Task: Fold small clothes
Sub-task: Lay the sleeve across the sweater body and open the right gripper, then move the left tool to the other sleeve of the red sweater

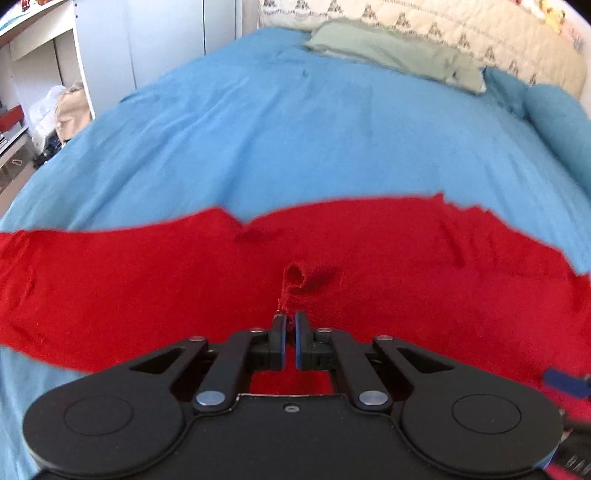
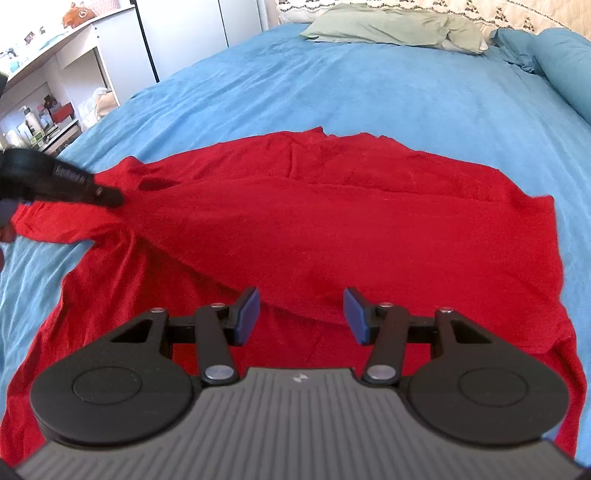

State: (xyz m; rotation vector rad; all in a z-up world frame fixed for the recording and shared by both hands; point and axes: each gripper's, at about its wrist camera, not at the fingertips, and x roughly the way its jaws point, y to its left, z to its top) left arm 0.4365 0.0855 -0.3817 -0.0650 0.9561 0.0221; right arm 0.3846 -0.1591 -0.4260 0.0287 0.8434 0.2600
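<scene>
A red garment (image 1: 147, 288) lies spread across the blue bed sheet (image 1: 295, 129). My left gripper (image 1: 290, 321) is shut on a small pinch of the red cloth, which puckers up just ahead of its fingertips. In the right wrist view the same red garment (image 2: 332, 206) has a layer folded over itself, and the left gripper (image 2: 110, 197) grips its left part, pulling creases toward it. My right gripper (image 2: 301, 310) hovers open over the garment's near fold edge, and its blue pads (image 2: 247, 314) press on nothing.
A pale green cloth (image 2: 388, 26) and a blue pillow (image 2: 565, 62) lie at the head of the bed, against a quilted headboard (image 1: 461, 26). White shelves (image 2: 74, 55) with bottles and clutter stand left of the bed. The blue sheet (image 2: 332, 85) stretches beyond the garment.
</scene>
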